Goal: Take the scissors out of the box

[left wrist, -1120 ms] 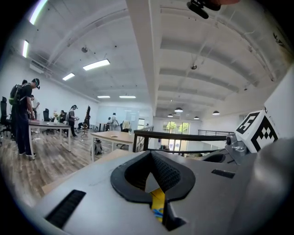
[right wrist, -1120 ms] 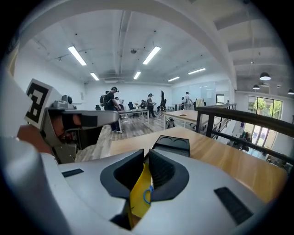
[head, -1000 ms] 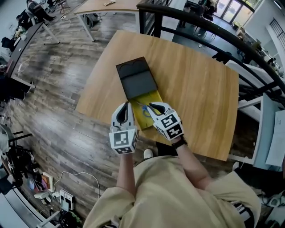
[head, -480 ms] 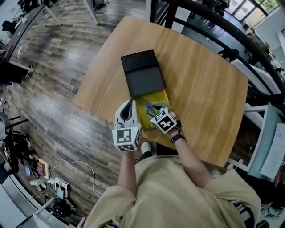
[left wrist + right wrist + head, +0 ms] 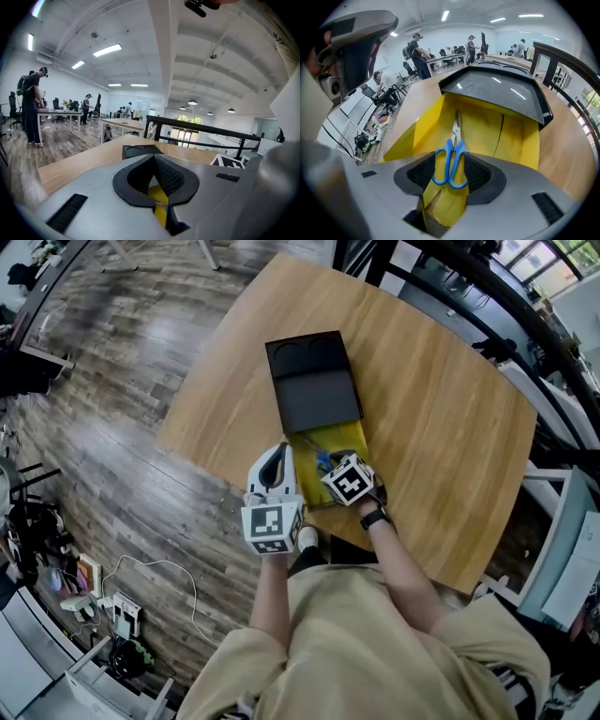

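A yellow tray (image 5: pixel 345 435) sticks out of a black sleeve (image 5: pixel 314 381) on the wooden table (image 5: pixel 441 427). Blue-handled scissors (image 5: pixel 450 164) lie in the tray, blades toward the sleeve (image 5: pixel 497 89). My right gripper (image 5: pixel 450 177) points steeply down into the tray (image 5: pixel 487 126), open, with the blue handles between its pads. In the head view its marker cube covers most of the scissors (image 5: pixel 323 461). My left gripper (image 5: pixel 279 454) hovers beside the tray's left edge, shut with nothing seen in it. The left gripper view shows its jaws (image 5: pixel 153 161) closed, with the sleeve (image 5: pixel 140 151) beyond.
The box lies near the table's front edge, close to the person's body. A black railing (image 5: pixel 487 296) runs behind the table. Plank floor (image 5: pixel 122 427) lies to the left, with cables and clutter (image 5: pixel 103 615) at the lower left. People stand at distant desks (image 5: pixel 33 108).
My right gripper has dropped into the yellow tray, tipped steeply down, and its jaws now stand wide around the scissor handles. My left gripper has sunk a little beside the tray.
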The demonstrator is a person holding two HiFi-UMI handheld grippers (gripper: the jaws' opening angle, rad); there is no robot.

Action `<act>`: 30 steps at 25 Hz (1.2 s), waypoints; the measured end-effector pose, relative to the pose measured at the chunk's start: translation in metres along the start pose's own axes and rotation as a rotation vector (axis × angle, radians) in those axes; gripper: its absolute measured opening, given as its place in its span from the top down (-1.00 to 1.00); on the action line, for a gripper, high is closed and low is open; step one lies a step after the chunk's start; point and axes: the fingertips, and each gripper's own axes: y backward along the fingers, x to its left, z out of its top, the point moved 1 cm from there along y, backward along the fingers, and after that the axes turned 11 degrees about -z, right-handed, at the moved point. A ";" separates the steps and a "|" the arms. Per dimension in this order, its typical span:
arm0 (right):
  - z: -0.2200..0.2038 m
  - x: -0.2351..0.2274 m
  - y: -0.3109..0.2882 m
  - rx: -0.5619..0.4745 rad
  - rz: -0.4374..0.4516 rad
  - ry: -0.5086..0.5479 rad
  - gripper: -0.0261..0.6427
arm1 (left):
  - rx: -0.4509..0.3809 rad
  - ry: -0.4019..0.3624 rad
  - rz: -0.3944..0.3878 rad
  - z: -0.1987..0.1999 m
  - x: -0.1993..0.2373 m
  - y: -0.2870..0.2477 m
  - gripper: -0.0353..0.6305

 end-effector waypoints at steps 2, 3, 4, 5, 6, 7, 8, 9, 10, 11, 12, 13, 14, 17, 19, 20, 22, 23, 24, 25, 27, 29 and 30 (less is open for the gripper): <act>0.002 -0.001 -0.003 -0.006 -0.017 0.007 0.38 | 0.006 0.000 0.003 -0.003 0.002 0.000 0.86; 0.004 -0.003 -0.004 -0.013 -0.040 0.021 0.39 | 0.006 0.001 0.004 -0.004 0.003 -0.001 0.86; 0.007 -0.006 -0.005 -0.021 -0.068 0.043 0.50 | 0.005 0.001 0.004 -0.005 0.003 -0.001 0.86; 0.008 -0.008 -0.005 -0.021 -0.089 0.062 0.57 | 0.003 0.000 0.006 -0.005 0.002 -0.001 0.86; 0.008 -0.008 -0.006 -0.015 -0.099 0.074 0.57 | 0.001 -0.002 0.007 -0.005 0.002 0.000 0.86; 0.008 -0.008 -0.006 -0.007 -0.102 0.079 0.58 | -0.001 -0.005 0.009 -0.004 0.001 0.001 0.86; 0.009 -0.007 -0.006 -0.001 -0.102 0.080 0.59 | -0.004 -0.005 0.010 -0.003 0.000 0.001 0.86; 0.009 -0.006 -0.005 0.002 -0.101 0.080 0.61 | -0.008 -0.003 0.012 0.000 0.000 0.002 0.86; 0.010 -0.007 -0.005 0.000 -0.100 0.077 0.64 | -0.015 -0.003 0.015 0.002 -0.001 0.002 0.86; 0.010 -0.008 -0.004 -0.006 -0.100 0.071 0.65 | -0.025 -0.006 0.020 0.006 -0.002 0.003 0.86; 0.010 -0.009 -0.003 -0.016 -0.100 0.061 0.66 | -0.036 -0.011 0.026 0.010 -0.003 0.004 0.86; 0.009 -0.010 -0.002 -0.028 -0.101 0.047 0.66 | -0.046 -0.017 0.030 0.014 -0.004 0.005 0.86; 0.008 -0.012 -0.002 -0.038 -0.102 0.031 0.66 | -0.053 -0.022 0.032 0.017 -0.005 0.005 0.86; 0.002 -0.015 0.001 -0.053 -0.109 -0.002 0.67 | -0.060 -0.036 0.038 0.023 -0.005 0.008 0.86; 0.002 -0.014 0.006 -0.079 -0.118 -0.015 0.67 | -0.060 -0.039 0.043 0.022 -0.004 0.012 0.86; 0.003 -0.014 0.008 -0.094 -0.125 -0.019 0.67 | -0.059 -0.039 0.045 0.021 -0.004 0.014 0.86; 0.006 -0.017 0.014 -0.122 -0.139 -0.031 0.67 | -0.058 -0.042 0.046 0.020 -0.004 0.016 0.86; 0.009 -0.019 0.017 -0.136 -0.143 -0.040 0.67 | -0.059 -0.045 0.047 0.021 -0.004 0.017 0.86; 0.011 -0.020 0.021 -0.152 -0.148 -0.049 0.67 | -0.061 -0.049 0.049 0.022 -0.005 0.017 0.86; 0.014 -0.022 0.026 -0.171 -0.152 -0.058 0.67 | -0.061 -0.054 0.053 0.024 -0.005 0.018 0.86; 0.018 -0.023 0.036 -0.208 -0.160 -0.083 0.67 | -0.064 -0.068 0.066 0.028 -0.007 0.022 0.86; 0.020 -0.024 0.046 -0.223 -0.169 -0.098 0.67 | -0.074 -0.082 0.072 0.035 -0.010 0.025 0.86; 0.019 -0.025 0.049 -0.225 -0.169 -0.097 0.67 | -0.079 -0.090 0.075 0.039 -0.011 0.026 0.86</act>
